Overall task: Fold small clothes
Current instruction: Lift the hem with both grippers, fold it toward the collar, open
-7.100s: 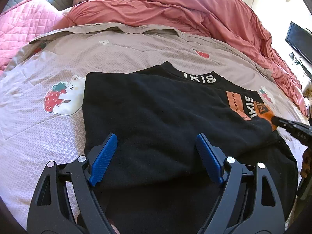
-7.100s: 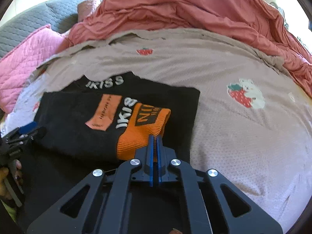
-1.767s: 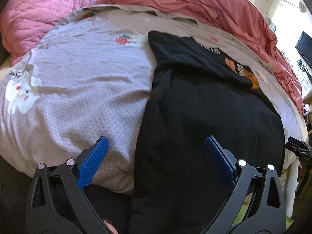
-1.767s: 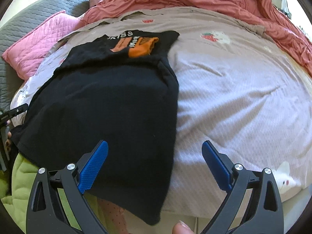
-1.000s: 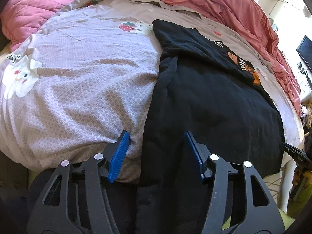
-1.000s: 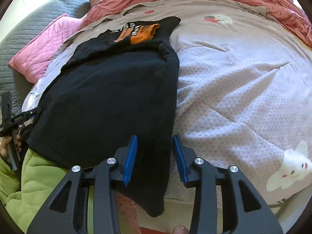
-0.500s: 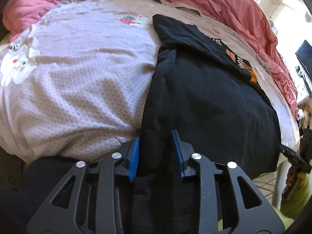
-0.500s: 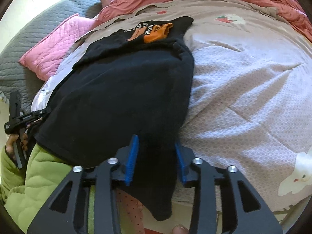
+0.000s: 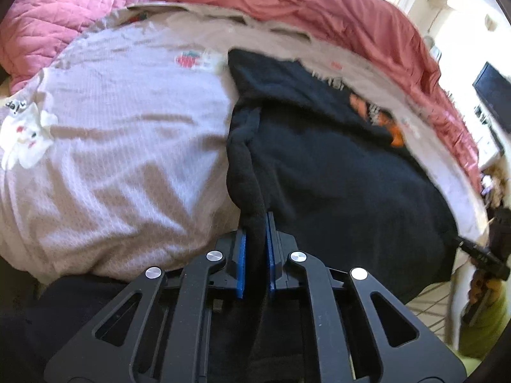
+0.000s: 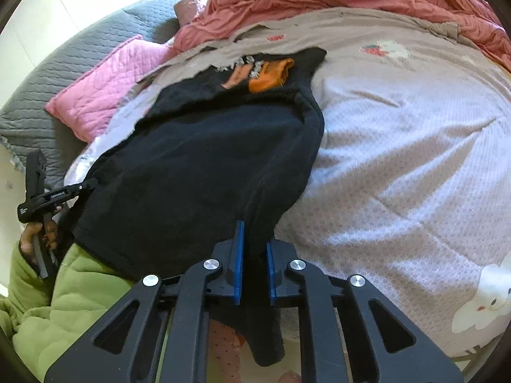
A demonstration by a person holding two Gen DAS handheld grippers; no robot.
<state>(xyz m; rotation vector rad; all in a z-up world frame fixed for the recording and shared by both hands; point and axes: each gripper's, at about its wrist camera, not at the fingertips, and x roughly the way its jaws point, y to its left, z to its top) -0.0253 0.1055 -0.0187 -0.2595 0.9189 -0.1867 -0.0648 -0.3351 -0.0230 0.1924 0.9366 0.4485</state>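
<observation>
The black top (image 10: pixel 223 166) lies lengthwise on the bed (image 10: pixel 399 159), its far end already folded in — an orange cuff (image 10: pixel 271 75) rests across the printed chest — while the near hem still hangs over the mattress edge, so the sleeves look done and the lengthwise fold is, by my reading, just starting. The left gripper (image 9: pixel 254 239) is clamped on the hem's left corner, blue pads pinching a thick roll of cloth. The right gripper (image 10: pixel 254 255) is closing on the right corner, cloth pressed between its pads. What seems left: carry the hem up toward the collar, then flatten. The top is soft, fleecy knit, matte and heavy enough to bunch into rope-like ridges along its edges; the sheet is thin, finely patterned lilac with strawberry prints — behind it a crumpled red duvet (image 9: pixel 319 9) and quilted pink pillow (image 10: pixel 105 89).
</observation>
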